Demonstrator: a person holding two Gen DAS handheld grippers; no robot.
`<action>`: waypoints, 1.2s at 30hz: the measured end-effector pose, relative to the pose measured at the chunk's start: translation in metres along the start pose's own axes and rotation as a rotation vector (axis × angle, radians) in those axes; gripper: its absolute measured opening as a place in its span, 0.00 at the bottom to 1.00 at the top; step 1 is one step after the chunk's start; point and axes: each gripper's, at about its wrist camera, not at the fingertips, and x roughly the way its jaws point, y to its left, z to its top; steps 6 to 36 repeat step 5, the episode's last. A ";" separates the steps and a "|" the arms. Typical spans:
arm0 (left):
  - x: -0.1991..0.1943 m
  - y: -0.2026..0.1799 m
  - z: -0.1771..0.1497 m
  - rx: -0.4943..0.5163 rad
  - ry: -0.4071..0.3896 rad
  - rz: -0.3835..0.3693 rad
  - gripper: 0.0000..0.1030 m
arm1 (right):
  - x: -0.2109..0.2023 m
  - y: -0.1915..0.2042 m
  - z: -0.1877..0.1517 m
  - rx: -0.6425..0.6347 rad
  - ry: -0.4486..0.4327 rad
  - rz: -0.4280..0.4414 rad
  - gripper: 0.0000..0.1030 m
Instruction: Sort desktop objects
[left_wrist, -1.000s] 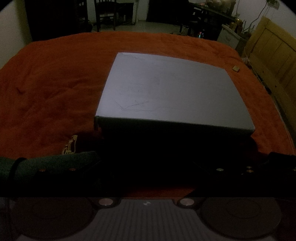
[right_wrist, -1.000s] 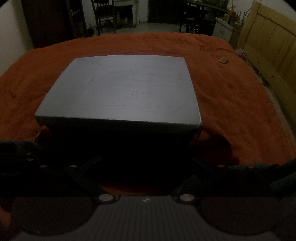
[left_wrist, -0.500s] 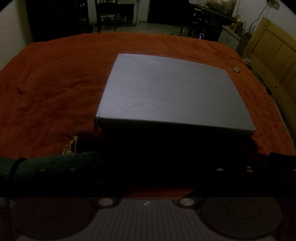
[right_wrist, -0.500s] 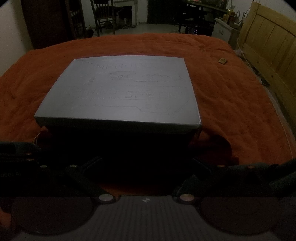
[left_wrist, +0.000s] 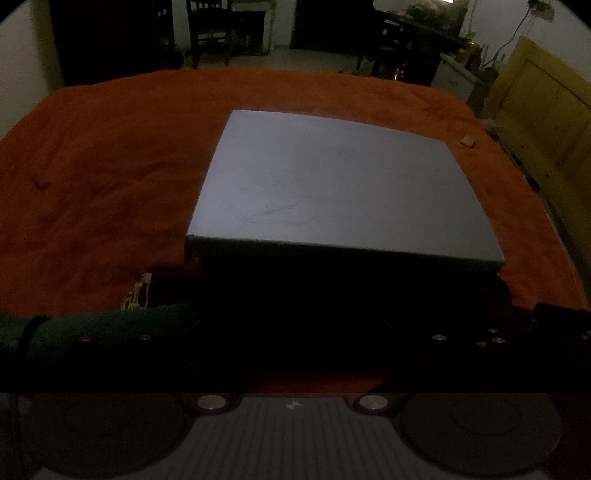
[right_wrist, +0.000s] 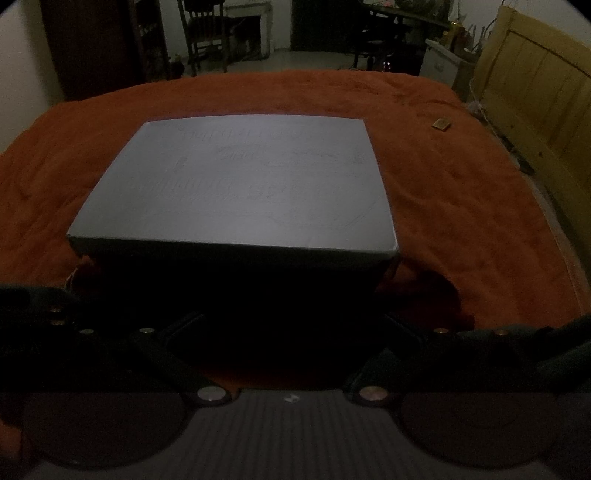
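Two wrist cams, both v. dim. My left gripper (left_wrist: 295, 325) sits low in front of a flat grey box (left_wrist: 332, 184) w/ its lid on; fingers spread wide, left finger (left_wrist: 110, 326) w/ green covering at frame left, right finger (left_wrist: 480, 336) at frame right, nothing between them. Box lies on an orange-red blanket (left_wrist: 92, 184), near edge facing me, its front wall lost in shadow.

My right gripper (right_wrist: 295, 332) is likewise spread wide, dark fingers (right_wrist: 166, 332) out at both sides, gap bare, not touching the box (right_wrist: 240, 184). From this cam the lid shows faint embossed lettering, can't read it.

Small things: a little tan square item (left_wrist: 468, 140) lies on the blanket beyond the box's far right corner, well apart from it; same item (right_wrist: 441, 124) in right cam. A pale chain-like bit (left_wrist: 136, 295) lies on the blanket just left of the box's near corner, close above my left finger; too dark to tell what it is.

Wooden bed board (right_wrist: 535, 92) runs along the right side. Chair (right_wrist: 207, 33) stands on the floor past the blanket's far edge.
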 end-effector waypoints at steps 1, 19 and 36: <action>0.000 0.000 0.000 -0.001 0.001 0.000 1.00 | 0.000 0.000 0.000 0.002 -0.002 0.001 1.00; 0.002 0.002 0.000 -0.008 0.010 -0.002 0.99 | 0.000 0.002 0.000 -0.002 0.001 -0.008 1.00; 0.002 0.002 0.000 -0.008 0.010 -0.002 0.99 | 0.000 0.002 0.000 -0.002 0.001 -0.008 1.00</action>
